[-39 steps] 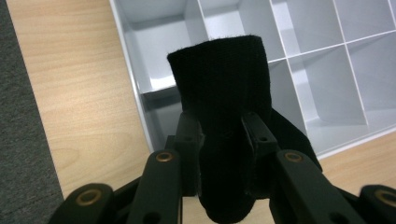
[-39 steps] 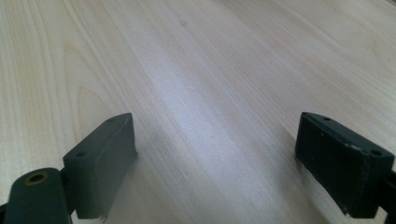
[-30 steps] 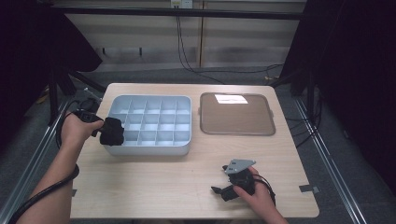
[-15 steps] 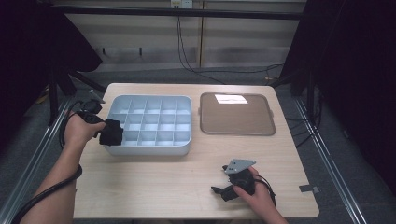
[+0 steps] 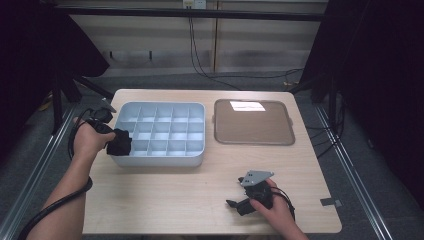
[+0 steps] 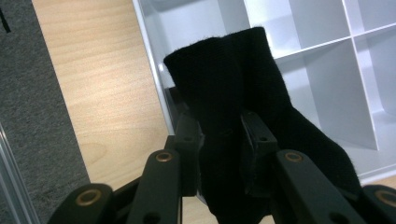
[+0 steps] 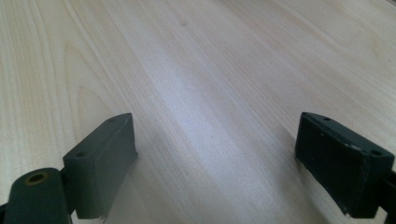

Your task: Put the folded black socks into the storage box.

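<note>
Black cloth [image 6: 243, 121], soft and folded, sits clamped between the jaws of your left gripper [image 5: 116, 142], which is narrowed onto it. Taking the white divided bin [image 5: 159, 159] as landmark: the cloth hangs over the bin's left wall, part of it above the nearest-left compartments and part outside the rim, as the left gripper view shows. The bin's thin partitions stand directly beneath the cloth, and the left wall itself lies across the gripper's line.

Your left hand [image 5: 90, 140] stays just outside that left wall, with its cable looping down beside the forearm.

Right of the bin, close but apart from it, lies a flat brown tray [image 5: 252, 137] with a bright glare patch near its far edge.

Your right gripper [image 5: 239, 204] rests on the worktop [image 5: 165, 195] well in front of the bin and toward its right, jaws spread wide with nothing between them; in the right gripper view bare wood runs between the two pads [image 7: 102, 163].
</note>
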`<state>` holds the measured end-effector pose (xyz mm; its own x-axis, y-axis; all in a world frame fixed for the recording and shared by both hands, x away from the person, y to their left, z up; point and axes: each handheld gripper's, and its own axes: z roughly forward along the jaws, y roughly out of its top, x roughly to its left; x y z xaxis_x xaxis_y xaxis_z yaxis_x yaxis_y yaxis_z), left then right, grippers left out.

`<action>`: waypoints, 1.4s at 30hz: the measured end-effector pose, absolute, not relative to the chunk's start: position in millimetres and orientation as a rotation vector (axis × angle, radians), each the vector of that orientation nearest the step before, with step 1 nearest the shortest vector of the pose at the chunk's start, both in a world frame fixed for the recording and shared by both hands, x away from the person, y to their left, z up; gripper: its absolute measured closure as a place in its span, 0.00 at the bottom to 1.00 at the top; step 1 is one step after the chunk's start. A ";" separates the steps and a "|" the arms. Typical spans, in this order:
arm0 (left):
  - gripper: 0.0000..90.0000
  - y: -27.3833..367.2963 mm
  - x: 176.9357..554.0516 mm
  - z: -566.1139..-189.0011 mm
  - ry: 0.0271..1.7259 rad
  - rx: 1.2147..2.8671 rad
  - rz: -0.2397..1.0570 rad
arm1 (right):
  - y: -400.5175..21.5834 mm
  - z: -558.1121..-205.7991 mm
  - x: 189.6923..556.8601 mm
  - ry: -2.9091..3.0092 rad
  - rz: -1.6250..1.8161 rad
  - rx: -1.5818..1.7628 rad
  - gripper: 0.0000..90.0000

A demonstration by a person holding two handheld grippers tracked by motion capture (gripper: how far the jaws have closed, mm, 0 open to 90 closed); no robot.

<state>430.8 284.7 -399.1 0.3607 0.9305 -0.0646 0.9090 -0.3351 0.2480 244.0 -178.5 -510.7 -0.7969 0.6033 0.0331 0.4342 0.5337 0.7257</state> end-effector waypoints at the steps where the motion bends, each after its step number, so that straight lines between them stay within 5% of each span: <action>1: 0.80 284.5 430.8 -399.7 1.648 2.381 0.135 | -178.5 -510.7 244.0 2.551 1.114 0.877 0.13; 42: 0.65 291.0 426.0 -384.9 1.639 2.334 0.247 | -178.4 -510.6 244.0 2.552 1.114 0.879 0.13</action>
<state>426.0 291.0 -384.9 0.3423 0.9394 -0.0197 0.8920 -0.3183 0.3210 244.0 -178.4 -510.6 -0.7963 0.6039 0.0347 0.4360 0.5332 0.7250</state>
